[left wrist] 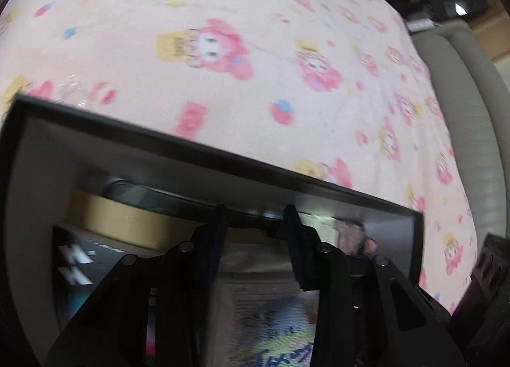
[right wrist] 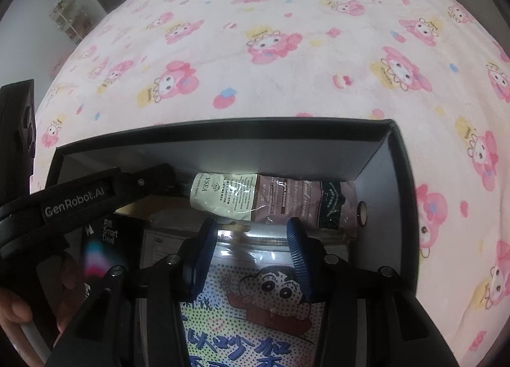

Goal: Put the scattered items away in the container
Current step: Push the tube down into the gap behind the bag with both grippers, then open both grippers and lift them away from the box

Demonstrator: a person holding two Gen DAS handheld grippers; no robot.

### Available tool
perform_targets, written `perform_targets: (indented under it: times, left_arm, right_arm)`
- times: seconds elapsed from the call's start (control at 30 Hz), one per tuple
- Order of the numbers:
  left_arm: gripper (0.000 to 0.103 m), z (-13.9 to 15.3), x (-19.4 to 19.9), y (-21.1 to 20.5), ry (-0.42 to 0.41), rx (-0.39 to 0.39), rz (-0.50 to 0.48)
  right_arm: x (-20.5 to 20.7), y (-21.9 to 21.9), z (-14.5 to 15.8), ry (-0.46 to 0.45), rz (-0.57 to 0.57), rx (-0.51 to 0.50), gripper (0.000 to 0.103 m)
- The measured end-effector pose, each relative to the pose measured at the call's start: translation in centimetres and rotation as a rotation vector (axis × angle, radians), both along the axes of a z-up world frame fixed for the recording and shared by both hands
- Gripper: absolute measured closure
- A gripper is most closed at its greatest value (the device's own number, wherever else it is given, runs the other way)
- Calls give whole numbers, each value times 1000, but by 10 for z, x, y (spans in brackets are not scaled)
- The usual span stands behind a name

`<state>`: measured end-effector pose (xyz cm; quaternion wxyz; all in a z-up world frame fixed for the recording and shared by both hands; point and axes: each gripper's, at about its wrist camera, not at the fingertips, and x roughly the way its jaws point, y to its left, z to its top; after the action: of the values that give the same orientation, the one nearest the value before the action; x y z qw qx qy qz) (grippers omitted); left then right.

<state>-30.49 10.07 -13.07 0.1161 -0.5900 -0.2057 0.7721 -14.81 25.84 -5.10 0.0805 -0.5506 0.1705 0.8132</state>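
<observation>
A black open box (right wrist: 223,126) lies on a pink cartoon-print blanket (right wrist: 287,48). Inside it are a cartoon-printed clear packet (right wrist: 255,303), a hand cream tube in wrap (right wrist: 271,196), a black Smart Devil carton (right wrist: 108,234) and a beige tape roll (left wrist: 121,220). My right gripper (right wrist: 251,239) hangs just above the packet, its blue pads apart and not pressing anything. My left gripper (left wrist: 255,217) is inside the box (left wrist: 223,150) over the same packet (left wrist: 271,319), its black fingers apart with nothing gripped. The left tool's arm (right wrist: 79,198) crosses the right wrist view.
A person's hand (right wrist: 16,309) holds the left tool. A dark object (right wrist: 19,118) stands at the blanket's left edge. A beige padded bed edge (left wrist: 462,112) runs along the right, and a cluttered shelf (right wrist: 67,16) sits beyond the bed's far left.
</observation>
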Motion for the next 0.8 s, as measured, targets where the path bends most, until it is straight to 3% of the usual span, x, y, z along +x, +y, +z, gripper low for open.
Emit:
perform_targets:
  times: [0.13,0.27,0.5,0.6,0.73,0.8]
  left_arm:
    - [54,-13,-6,27,-94,45,-105]
    - [39,-13,-7,37,-77,30,-114]
    - [42,-12,-4,30,-87,70,-102]
    - [42,2,4,26,-50,84,-79]
    - [39,41,29,13,65,100,-74]
    - [39,64,46,6,134,56,-87]
  right_arm:
    - [-3,0,-5,-25,10,0,63]
    - [-3,2,-13,-49,21,-39,62]
    - [6,-4,-7,-25,37,-26,62]
    - [16,-8,2,-10,37,-14,61]
    - [34,-8,19,8,34,-37,60]
    - [47,-1,35,39,-11,-26,50]
